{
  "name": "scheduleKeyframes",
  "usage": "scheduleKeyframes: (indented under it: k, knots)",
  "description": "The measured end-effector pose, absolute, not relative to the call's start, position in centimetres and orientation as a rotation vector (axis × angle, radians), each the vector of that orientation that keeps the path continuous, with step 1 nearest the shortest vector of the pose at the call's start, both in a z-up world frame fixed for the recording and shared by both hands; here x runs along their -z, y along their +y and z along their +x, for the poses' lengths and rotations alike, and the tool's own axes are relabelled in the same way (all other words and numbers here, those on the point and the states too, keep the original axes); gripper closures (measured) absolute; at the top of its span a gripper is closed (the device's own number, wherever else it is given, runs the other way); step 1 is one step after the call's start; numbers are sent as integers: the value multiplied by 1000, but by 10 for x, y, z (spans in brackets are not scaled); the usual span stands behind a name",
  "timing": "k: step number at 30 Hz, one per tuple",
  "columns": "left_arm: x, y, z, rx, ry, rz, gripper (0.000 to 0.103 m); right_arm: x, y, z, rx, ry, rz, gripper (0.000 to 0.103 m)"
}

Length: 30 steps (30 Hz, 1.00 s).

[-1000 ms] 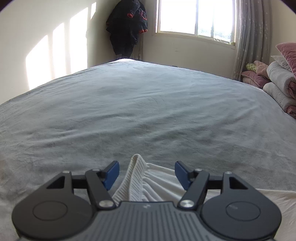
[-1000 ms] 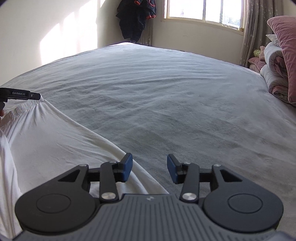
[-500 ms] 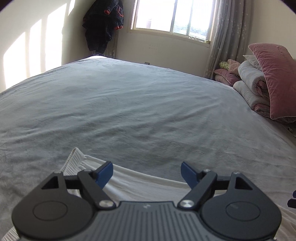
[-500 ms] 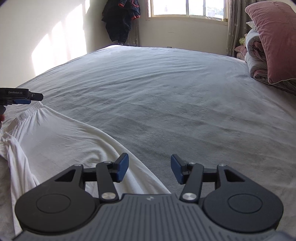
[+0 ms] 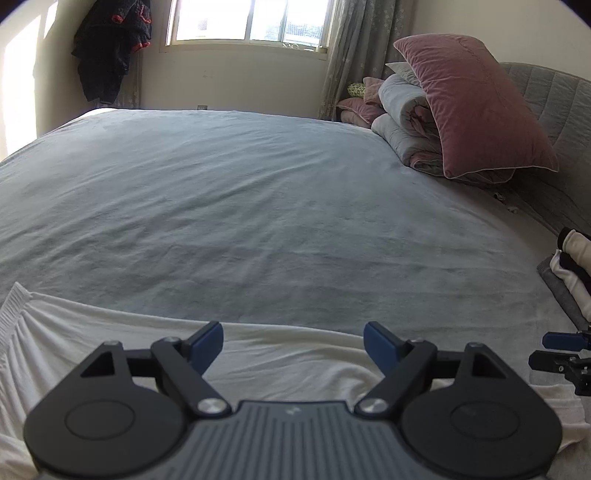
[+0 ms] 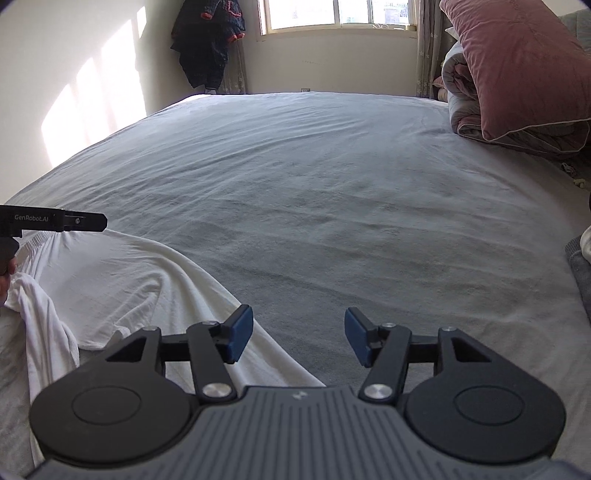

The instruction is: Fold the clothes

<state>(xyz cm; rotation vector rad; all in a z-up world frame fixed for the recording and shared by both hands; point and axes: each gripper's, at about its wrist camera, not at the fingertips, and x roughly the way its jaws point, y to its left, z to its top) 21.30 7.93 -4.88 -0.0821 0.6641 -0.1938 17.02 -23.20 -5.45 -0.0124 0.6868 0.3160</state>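
A white garment [image 5: 110, 332] with a ribbed waistband [image 5: 11, 306] lies spread on the grey bed [image 5: 258, 203]. My left gripper [image 5: 293, 341] is open and empty, hovering over the garment's far edge. The garment also shows in the right wrist view [image 6: 122, 280], with one part bunched at the left. My right gripper [image 6: 299, 334] is open and empty, over the garment's right edge and the bed sheet [image 6: 332, 184]. The left gripper shows at the left edge of the right wrist view [image 6: 74, 221]; the right gripper shows at the right edge of the left wrist view [image 5: 565, 350].
A pink pillow [image 5: 476, 107] leans on rolled quilts [image 5: 402, 122] at the headboard, right. A stack of folded clothes [image 5: 569, 273] sits at the bed's right edge. A dark coat [image 5: 110, 48] hangs in the far corner by the window [image 5: 247, 18].
Both views have swung rightward, bringing the pillow into view. The left gripper let go of the waistband, which now lies flat to its left, and its jaws stand wider.
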Motion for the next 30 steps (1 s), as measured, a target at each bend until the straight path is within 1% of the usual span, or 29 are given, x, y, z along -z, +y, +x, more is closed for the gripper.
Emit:
scheduleKeyframes:
  k: [8,14,23,26,30]
  knots:
    - [57,17,202,311,683,-73,18,52,-264,158,-261,708,20,42]
    - [60,-18,190,386,663,-89,18,55,-284,151,-244,711,51,41]
    - [78,-64,174,539,691,3,20,60,-335,144,-313,694,140,41]
    - [87,-75,169,615,709,35,21,63,-353,144,-301,719,184,42]
    - [96,-84,162,661,719,86,22,74,-363,146,-272,793,164,43]
